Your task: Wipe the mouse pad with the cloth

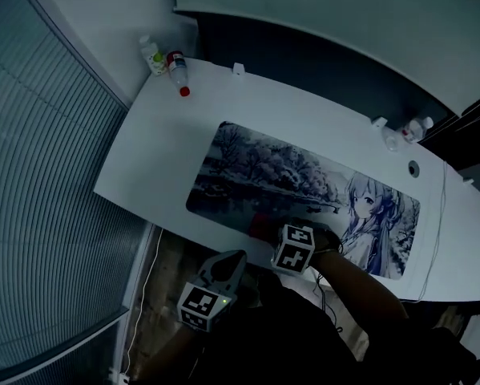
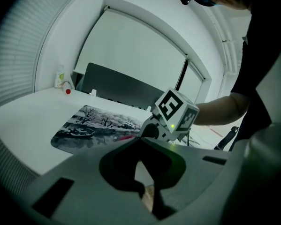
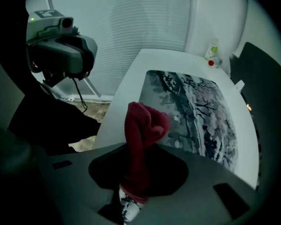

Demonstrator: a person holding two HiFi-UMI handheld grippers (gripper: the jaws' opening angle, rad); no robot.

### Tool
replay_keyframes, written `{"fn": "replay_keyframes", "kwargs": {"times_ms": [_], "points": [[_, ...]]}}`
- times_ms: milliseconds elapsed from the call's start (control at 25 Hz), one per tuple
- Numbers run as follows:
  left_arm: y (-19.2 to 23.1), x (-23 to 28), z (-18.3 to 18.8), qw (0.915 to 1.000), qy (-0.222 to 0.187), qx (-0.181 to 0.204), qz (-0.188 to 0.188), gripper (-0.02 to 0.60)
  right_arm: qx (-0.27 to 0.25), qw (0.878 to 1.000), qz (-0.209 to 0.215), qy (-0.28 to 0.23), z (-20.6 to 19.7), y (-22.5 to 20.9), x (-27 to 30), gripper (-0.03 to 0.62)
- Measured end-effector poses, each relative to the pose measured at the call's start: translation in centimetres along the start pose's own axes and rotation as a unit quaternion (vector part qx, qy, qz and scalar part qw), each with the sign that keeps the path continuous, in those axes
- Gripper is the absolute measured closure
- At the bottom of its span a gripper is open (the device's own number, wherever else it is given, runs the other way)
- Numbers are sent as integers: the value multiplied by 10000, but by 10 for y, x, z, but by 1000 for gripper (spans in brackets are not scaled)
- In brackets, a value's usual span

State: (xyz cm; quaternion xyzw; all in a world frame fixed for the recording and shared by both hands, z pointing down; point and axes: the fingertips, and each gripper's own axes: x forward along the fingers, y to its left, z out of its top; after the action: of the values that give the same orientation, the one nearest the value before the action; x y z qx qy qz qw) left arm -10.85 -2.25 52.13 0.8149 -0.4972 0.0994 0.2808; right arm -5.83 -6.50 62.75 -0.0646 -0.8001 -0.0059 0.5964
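A long mouse pad (image 1: 304, 183) printed with a wintry scene and a cartoon girl lies across the white desk (image 1: 159, 159). My right gripper (image 1: 268, 229) is at the pad's near edge, shut on a red cloth (image 1: 261, 226) that rests there. In the right gripper view the cloth (image 3: 142, 130) bunches up out of the jaws over the pad (image 3: 196, 107). My left gripper (image 1: 227, 261) hangs below the desk's front edge, off the pad, its jaws together and holding nothing. The left gripper view shows the pad (image 2: 98, 123) and the right gripper's marker cube (image 2: 175, 112).
Two small bottles (image 1: 153, 54) (image 1: 178, 70) stand at the desk's back left corner. Small items (image 1: 408, 131) and a cable hole (image 1: 413, 168) are at the back right. A thin cable (image 1: 440, 215) runs down the right side. Window blinds (image 1: 39, 183) fill the left.
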Motion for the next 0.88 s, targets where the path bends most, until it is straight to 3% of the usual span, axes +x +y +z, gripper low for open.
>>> {"fn": "replay_keyframes", "kwargs": {"times_ms": [160, 400, 880], "points": [[-4, 8, 2, 9999, -21, -84, 133, 575, -367, 9988, 226, 240, -2, -3, 7, 485], [-9, 19, 4, 9996, -43, -105, 276, 575, -262, 9985, 432, 218, -8, -22, 8, 485], [-12, 31, 7, 9988, 25, -185, 449, 575, 277, 9988, 81, 399, -41, -148, -10, 485]]}}
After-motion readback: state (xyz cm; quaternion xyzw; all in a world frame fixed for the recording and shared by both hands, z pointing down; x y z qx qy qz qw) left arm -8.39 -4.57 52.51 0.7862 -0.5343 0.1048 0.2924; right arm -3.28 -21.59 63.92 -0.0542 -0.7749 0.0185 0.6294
